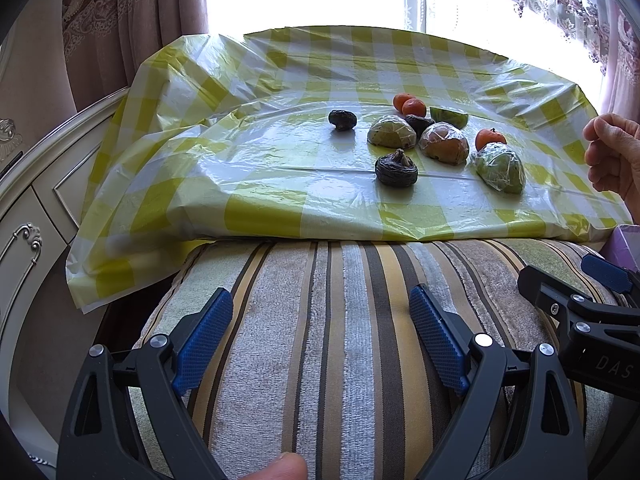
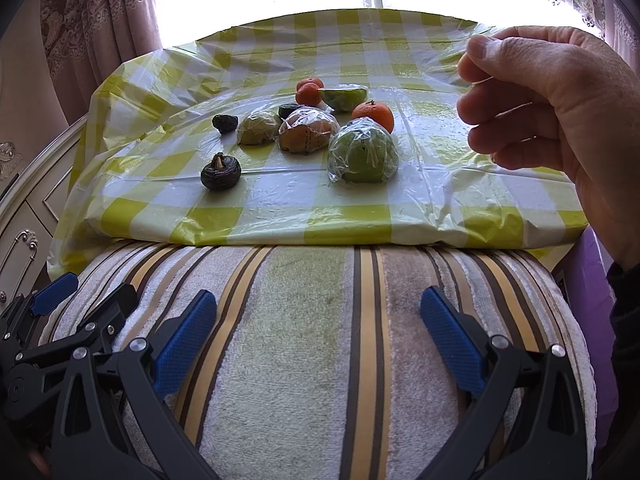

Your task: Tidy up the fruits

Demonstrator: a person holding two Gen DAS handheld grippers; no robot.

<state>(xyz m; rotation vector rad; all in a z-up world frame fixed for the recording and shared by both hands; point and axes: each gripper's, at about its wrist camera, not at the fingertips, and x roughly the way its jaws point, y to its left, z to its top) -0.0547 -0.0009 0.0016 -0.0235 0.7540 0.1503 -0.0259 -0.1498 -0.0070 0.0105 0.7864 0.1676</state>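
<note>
Low in both frames I see my left gripper [image 1: 322,316] and right gripper [image 2: 318,320] gaping wide, empty, over a striped plush cushion [image 2: 312,340]. Mid-frame on the glossy checked tablecloth [image 1: 280,184] — three wrinkled dark fruits [image 1: 396,169], three film-wrapped halves [image 2: 363,151], three tangerines [image 2: 374,114], one bare green wedge [image 2: 345,97]. A bare hand [image 2: 560,108] hovers right, fingers curled.

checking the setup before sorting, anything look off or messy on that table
The checked plastic cloth lies wrinkled and bunched toward its left edge. Several cut fruit halves are wrapped in cling film, and a bare hand hovers at the cloth's right side.
</note>
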